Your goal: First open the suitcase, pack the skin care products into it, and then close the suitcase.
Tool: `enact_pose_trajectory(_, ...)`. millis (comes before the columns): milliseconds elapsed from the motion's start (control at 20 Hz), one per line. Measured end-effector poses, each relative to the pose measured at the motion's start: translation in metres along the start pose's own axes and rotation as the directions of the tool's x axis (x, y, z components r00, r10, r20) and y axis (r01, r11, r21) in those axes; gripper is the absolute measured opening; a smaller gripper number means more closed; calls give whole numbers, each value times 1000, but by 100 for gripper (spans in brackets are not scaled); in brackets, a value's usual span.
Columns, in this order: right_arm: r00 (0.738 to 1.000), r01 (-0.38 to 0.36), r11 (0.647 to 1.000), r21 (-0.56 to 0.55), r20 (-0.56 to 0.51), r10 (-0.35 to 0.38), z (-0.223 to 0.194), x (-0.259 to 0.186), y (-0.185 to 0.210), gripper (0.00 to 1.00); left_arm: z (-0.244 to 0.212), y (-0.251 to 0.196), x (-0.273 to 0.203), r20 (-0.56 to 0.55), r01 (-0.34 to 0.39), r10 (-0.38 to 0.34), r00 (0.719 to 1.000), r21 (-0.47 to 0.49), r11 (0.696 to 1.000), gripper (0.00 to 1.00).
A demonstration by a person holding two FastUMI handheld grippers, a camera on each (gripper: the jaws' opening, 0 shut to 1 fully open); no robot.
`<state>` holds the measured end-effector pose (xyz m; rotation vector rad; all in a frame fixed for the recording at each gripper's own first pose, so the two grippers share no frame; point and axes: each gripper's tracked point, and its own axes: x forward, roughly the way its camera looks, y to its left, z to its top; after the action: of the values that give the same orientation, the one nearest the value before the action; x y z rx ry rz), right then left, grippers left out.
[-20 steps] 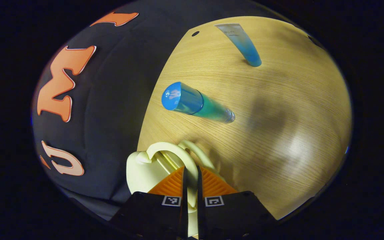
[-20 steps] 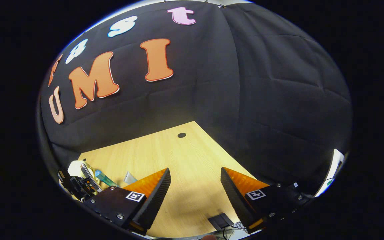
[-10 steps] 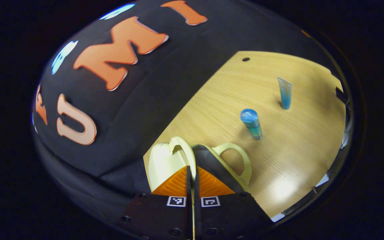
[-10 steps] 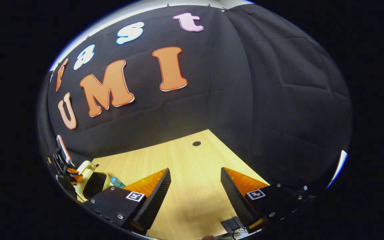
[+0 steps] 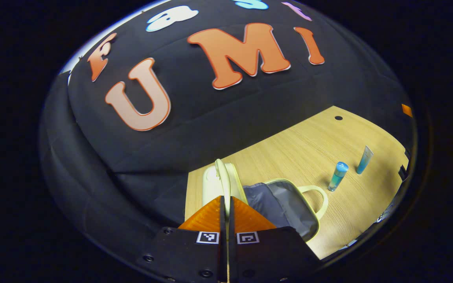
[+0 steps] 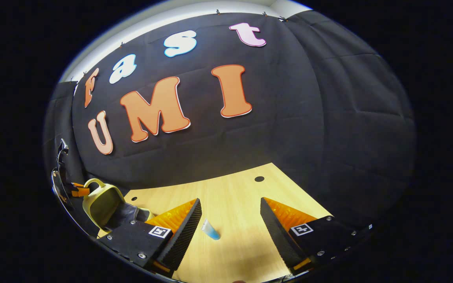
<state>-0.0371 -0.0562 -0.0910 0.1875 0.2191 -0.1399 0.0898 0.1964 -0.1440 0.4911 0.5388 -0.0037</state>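
The left gripper [image 5: 226,206] pinches the handle [image 5: 221,177] of the pale yellow suitcase [image 5: 285,204], whose lid stands raised above its grey lining on the wooden table [image 5: 309,145]. A bottle [image 5: 337,176] and tube [image 5: 364,159] stand nearby. The right gripper [image 6: 230,216] hovers, fingers apart.

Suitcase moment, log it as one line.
pale yellow suitcase: open, lid raised | left gripper: shut on lid handle | right gripper: open | blue bottle, blue tube: on table

The light wooden table [image 5: 289,149] carries an open pale-yellow suitcase [image 5: 289,204], an upright blue bottle [image 5: 337,175] and seemingly a blue tube [image 5: 364,160].
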Motion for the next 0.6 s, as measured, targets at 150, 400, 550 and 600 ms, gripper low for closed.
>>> enact_pose_trajectory(150, 1000, -28, 1000, 12, 6, 28, -2, -3, 23, 100, -22, 50, -1, 1, -22, 22, 1000, -49, 999, 2)
enact_pose_trajectory(400, 999, -49, 999, 13, 2, 49, -12, -8, 50, 95, -76, 122, 16, -36, -88, 86, 996, -84, 993, 2)
enact_pose_trajectory(550, 999, -49, 999, 23, -1, 49, -17, -11, 62, 95, -120, 160, 35, -80, -116, 108, 991, -106, 988, 2)
enact_pose_trajectory(600, 999, -45, 999, 28, 1, 45, -20, -11, 66, 95, -138, 172, 44, -97, -122, 110, 989, -126, 984, 2)
